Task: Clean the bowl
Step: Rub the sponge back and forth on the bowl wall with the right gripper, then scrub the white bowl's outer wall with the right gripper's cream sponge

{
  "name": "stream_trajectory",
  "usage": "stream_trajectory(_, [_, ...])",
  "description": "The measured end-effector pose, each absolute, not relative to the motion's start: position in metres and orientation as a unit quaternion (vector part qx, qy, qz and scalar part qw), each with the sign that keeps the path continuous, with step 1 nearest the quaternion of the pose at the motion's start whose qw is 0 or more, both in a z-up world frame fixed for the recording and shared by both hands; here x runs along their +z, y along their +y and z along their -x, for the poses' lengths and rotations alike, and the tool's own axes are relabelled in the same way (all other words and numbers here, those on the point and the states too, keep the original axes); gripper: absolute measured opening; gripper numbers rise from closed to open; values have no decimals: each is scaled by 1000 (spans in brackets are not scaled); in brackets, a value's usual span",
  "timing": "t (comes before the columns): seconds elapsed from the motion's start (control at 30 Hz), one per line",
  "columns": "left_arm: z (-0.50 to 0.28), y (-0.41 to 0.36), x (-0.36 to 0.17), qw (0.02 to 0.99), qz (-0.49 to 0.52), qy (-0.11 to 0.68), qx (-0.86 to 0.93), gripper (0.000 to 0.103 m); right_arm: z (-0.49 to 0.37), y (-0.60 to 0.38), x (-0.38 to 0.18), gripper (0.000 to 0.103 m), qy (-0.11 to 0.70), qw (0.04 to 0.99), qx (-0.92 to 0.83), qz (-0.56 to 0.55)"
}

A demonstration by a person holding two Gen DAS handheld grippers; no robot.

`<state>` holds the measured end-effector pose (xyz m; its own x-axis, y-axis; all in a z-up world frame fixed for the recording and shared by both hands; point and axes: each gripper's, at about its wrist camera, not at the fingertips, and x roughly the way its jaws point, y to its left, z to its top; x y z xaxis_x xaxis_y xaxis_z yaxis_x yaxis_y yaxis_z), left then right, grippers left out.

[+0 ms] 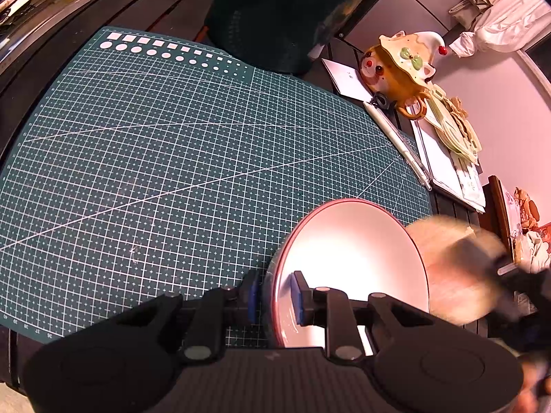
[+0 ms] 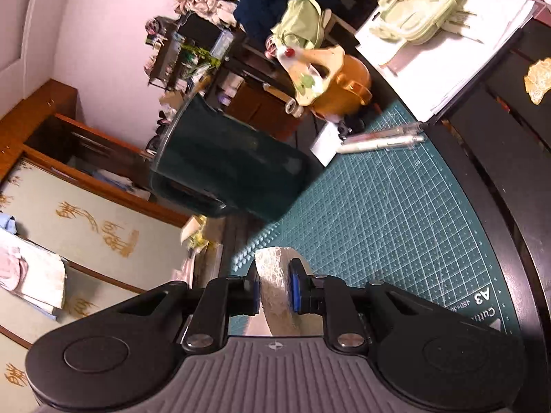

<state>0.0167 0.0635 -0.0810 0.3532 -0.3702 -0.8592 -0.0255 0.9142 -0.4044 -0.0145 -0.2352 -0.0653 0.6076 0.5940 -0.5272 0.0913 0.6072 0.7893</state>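
Over a green cutting mat point(image 1: 172, 158) on a dark table point(image 1: 137, 3), the left wrist view shows the left gripper point(image 1: 273, 297) clamped on the rim of a white bowl point(image 1: 351, 258) with a red edge, one blue pad outside the wall and the other inside. The bowl is tilted on its side at the mat's near right corner, its hollow facing right. Just right of it, a blurred pale cloth point(image 1: 447, 268) is at the bowl's far edge. A dark green tub point(image 1: 268, 17) stands at the mat's far edge, with an orange figurine jar point(image 1: 396, 65) and pens point(image 1: 399, 137) to the right.

From the right wrist view, the right gripper point(image 2: 274, 290) is closed on a folded, textured white cloth point(image 2: 275, 275), its blue pads pressing both sides. Beyond it lie the mat point(image 2: 396, 213), the tub point(image 2: 227, 168), the jar point(image 2: 337, 82) and the pens point(image 2: 382, 141). The bowl is out of this view.
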Motion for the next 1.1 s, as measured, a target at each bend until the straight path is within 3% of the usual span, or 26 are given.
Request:
stream_trajectory(0.1, [-15, 63, -81, 804, 175, 558, -108, 20, 13, -231, -68, 18, 430, 792, 155, -406])
stream_trajectory(0.23, [-16, 64, -81, 804, 174, 558, -108, 20, 19, -240, -48, 17, 381, 809, 172, -414])
stream_trajectory(0.4, [-18, 62, -79, 803, 175, 560, -107, 20, 14, -230, -71, 18, 436, 791, 152, -402])
stream_trajectory(0.57, [-19, 61, -78, 803, 174, 560, -107, 20, 20, -242, -45, 17, 377, 811, 171, -413])
stream_trajectory(0.7, [-23, 61, -77, 802, 172, 562, -109, 20, 13, -230, -71, 18, 435, 792, 152, -400])
stream_trajectory(0.87, [-25, 59, -79, 802, 172, 562, -107, 20, 19, -243, -42, 17, 372, 813, 172, -412])
stream_trajectory(1.0, [-28, 57, -80, 801, 176, 562, -106, 20, 12, -232, -67, 18, 419, 795, 162, -407])
stream_trajectory(1.1, [-32, 54, -79, 801, 177, 562, -106, 20, 14, -238, -56, 18, 406, 798, 164, -414])
